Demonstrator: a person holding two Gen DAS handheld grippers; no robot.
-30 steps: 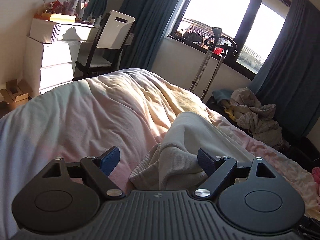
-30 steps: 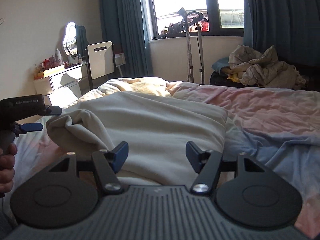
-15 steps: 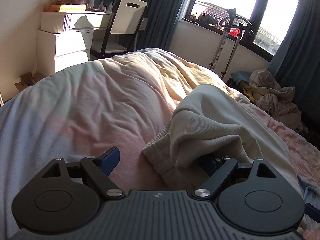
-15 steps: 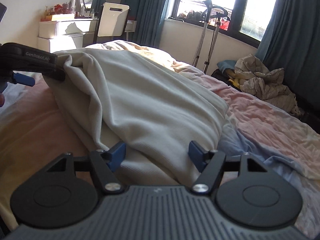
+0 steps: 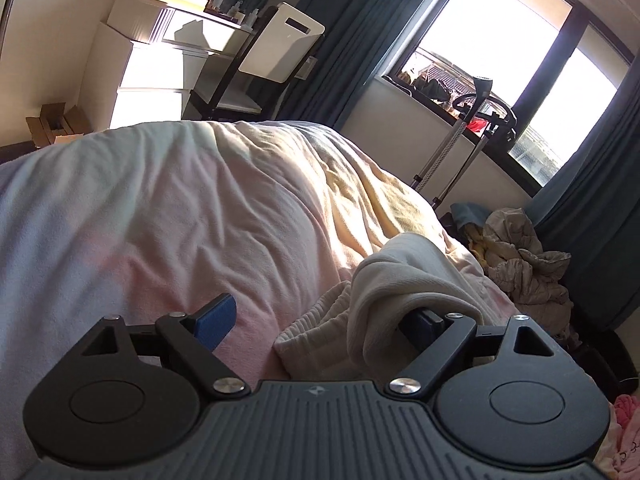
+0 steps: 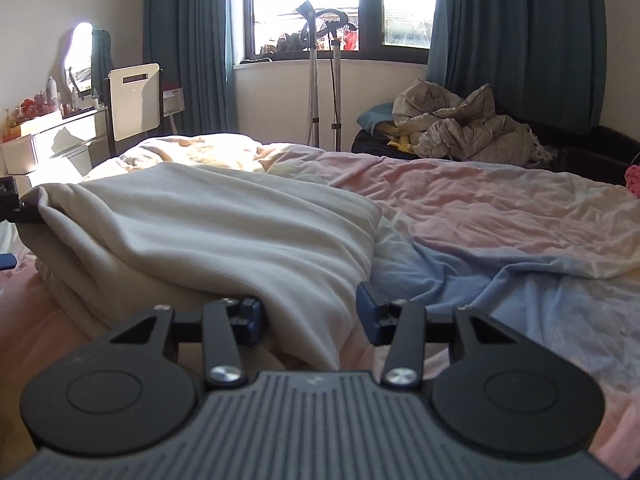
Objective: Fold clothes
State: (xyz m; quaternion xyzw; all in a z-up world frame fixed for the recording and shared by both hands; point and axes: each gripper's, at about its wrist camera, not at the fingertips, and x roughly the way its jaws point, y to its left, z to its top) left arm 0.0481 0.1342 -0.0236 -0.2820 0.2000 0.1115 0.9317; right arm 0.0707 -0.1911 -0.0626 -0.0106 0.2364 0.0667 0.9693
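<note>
Cream ribbed garment (image 6: 224, 232) (folded over), bunched, draped on pink duvet (image 6: 500, 200)

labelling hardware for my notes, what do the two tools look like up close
Both match: the left tool and right tool have black linkage arms with silver pivot screws, blue finger pads, two round black discs, and a ribbed grey body with a small logo. No cables or sleeves visible.

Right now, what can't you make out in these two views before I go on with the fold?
- Left wrist view: the left gripper has its right finger buried under the cream garment.
- Right wrist view: right gripper has cloth draped over its left finger; the garment's near edge is hidden behind the gripper body.
- What kind of garment: unclear.
</note>
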